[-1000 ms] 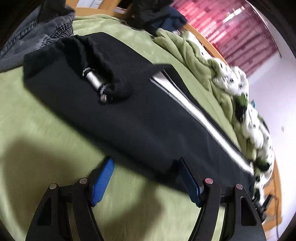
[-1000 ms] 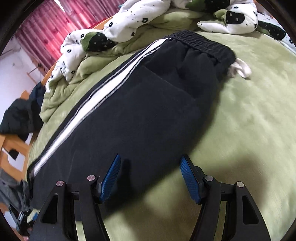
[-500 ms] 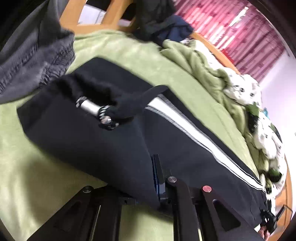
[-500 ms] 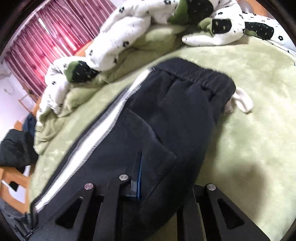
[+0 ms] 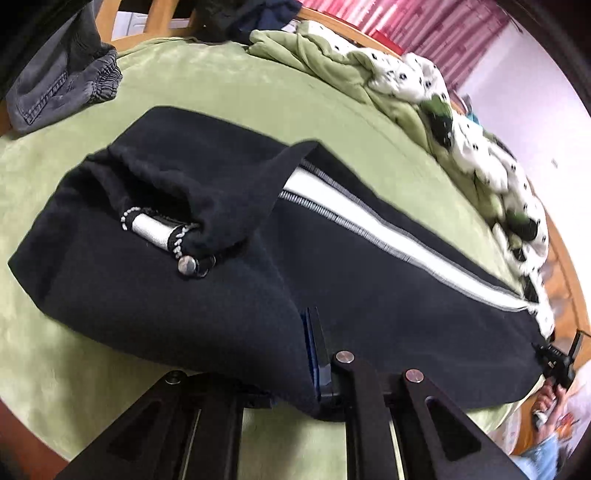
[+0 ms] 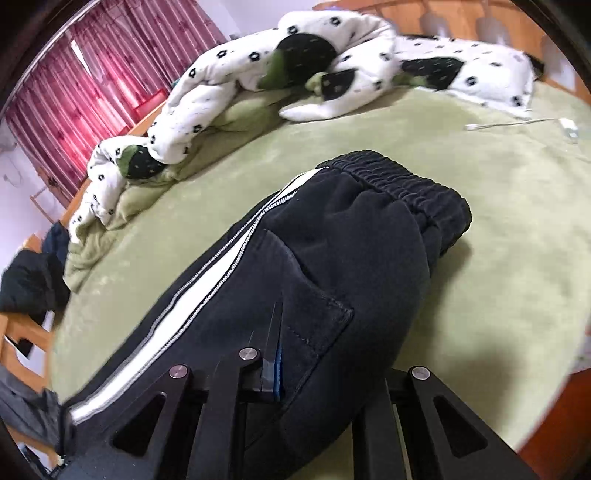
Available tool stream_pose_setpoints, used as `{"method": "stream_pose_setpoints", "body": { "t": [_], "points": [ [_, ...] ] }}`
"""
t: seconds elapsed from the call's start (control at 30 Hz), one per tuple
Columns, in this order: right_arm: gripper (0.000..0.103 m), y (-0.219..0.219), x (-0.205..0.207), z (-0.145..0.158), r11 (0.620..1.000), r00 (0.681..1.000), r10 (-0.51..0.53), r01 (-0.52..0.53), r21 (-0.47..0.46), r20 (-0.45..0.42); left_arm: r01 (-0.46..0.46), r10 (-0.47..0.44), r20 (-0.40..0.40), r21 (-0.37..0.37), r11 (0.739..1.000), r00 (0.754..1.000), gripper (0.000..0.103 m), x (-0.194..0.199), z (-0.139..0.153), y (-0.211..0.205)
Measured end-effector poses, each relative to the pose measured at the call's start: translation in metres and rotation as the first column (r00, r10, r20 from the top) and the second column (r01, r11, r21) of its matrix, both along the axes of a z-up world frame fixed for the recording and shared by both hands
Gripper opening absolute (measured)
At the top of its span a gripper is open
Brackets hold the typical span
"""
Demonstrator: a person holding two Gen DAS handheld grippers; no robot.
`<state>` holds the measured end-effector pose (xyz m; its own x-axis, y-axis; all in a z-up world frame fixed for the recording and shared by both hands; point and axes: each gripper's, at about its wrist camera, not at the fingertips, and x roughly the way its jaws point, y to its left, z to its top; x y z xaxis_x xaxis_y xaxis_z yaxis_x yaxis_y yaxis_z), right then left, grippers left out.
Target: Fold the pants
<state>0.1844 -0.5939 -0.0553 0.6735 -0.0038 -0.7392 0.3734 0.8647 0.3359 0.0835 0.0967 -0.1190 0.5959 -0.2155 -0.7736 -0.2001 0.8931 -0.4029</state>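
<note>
Black pants with a white side stripe lie lengthwise on the green bed cover. In the left wrist view the leg end is rumpled, with a silver cord end on top. My left gripper is shut on the near edge of the leg, and one finger is hidden under the cloth. In the right wrist view the elastic waistband lies farthest from me. My right gripper is shut on the pants just below the pocket seam. The other gripper and a hand show at the far right.
Grey jeans lie at the far left corner of the bed. A white spotted quilt and a green blanket are bunched along the far side. A white charger cable lies beyond the waistband. Dark clothes hang on the wooden frame.
Both grippers went from open, straddling the near edge of the pants, to shut on it. The pants have since shifted away from the quilt, with more bare bed cover beyond them.
</note>
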Motion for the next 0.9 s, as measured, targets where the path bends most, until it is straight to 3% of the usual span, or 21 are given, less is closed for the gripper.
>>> {"method": "stream_pose_setpoints", "body": {
  "t": [0.07,0.13,0.27,0.33,0.4,0.6,0.7,0.77,0.8,0.83,0.9],
  "points": [
    [0.015,-0.009,-0.014,-0.01,1.0,0.999,0.022,-0.022,0.002,-0.03,-0.001,0.002,-0.031,0.027,1.0,1.0,0.021,-0.001,-0.006,-0.001],
    [0.018,-0.012,-0.019,-0.025,0.999,0.996,0.05,-0.05,-0.008,-0.07,-0.012,0.012,-0.058,0.007,1.0,0.998,0.028,-0.004,-0.007,0.003],
    [0.048,-0.007,-0.044,-0.034,0.994,0.994,0.054,-0.063,-0.093,-0.095,-0.012,0.02,-0.069,0.108,0.994,0.997,0.062,-0.027,0.007,0.006],
    [0.056,-0.011,-0.07,-0.029,0.992,0.998,0.03,-0.036,-0.123,-0.052,-0.017,0.024,-0.042,0.164,0.986,0.999,0.063,-0.043,0.013,0.008],
    [0.061,-0.02,-0.087,-0.023,0.992,1.0,0.003,-0.002,-0.124,0.005,-0.012,0.018,-0.034,0.165,0.986,0.999,0.064,-0.051,0.016,0.009],
    [0.065,-0.063,-0.062,-0.03,0.996,0.995,-0.085,0.084,0.01,0.058,-0.131,0.129,0.026,0.131,0.983,0.991,0.064,-0.064,0.028,0.031],
    [0.068,-0.091,-0.025,-0.058,0.971,0.988,-0.145,0.133,0.199,0.047,-0.102,0.093,0.085,0.108,0.989,0.992,0.064,-0.06,0.036,0.031],
    [0.064,-0.103,-0.013,-0.071,0.937,0.981,-0.188,0.165,0.307,0.046,-0.072,0.053,0.119,0.159,0.985,0.991,0.064,-0.058,0.045,0.021],
    [0.053,-0.106,-0.007,-0.069,0.932,0.978,-0.201,0.171,0.32,0.061,-0.058,0.034,0.129,0.188,0.981,0.991,0.064,-0.057,0.049,0.016],
    [0.05,-0.105,-0.003,-0.064,0.937,0.979,-0.195,0.167,0.306,0.063,-0.046,0.017,0.133,0.214,0.976,0.991,0.064,-0.055,0.053,0.013],
    [0.044,-0.093,0.005,-0.038,0.977,0.983,-0.158,0.141,0.161,0.096,-0.034,-0.001,0.129,0.267,0.963,0.992,0.064,-0.047,0.058,0.008]
  ]
}}
